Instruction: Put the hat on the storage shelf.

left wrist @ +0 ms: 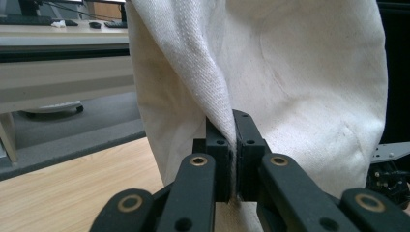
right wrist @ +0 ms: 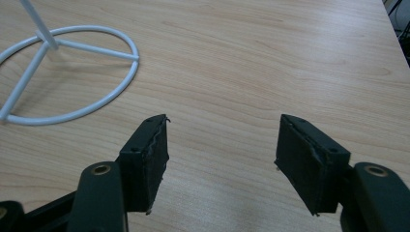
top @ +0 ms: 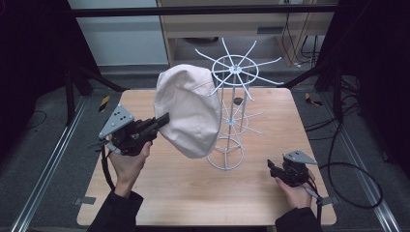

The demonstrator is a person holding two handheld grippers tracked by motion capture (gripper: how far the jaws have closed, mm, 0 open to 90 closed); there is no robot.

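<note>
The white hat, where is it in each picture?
High view: the white hat hangs mid-picture, beside the wire rack.
Left gripper view: the hat's cloth is pinched in the left tongs.
Right gripper view: not in it.
Shared landmark: the wooden table.

Coarse-woven cream cloth cap (left wrist: pixel 290 82), glossy white wire rack (top: pixel 233 111), smooth matt wood-grain table (right wrist: pixel 270 63).

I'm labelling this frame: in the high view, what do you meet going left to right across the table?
Left gripper → cream cloth hat shut in it → white wire rack → right gripper, open above the table.
</note>
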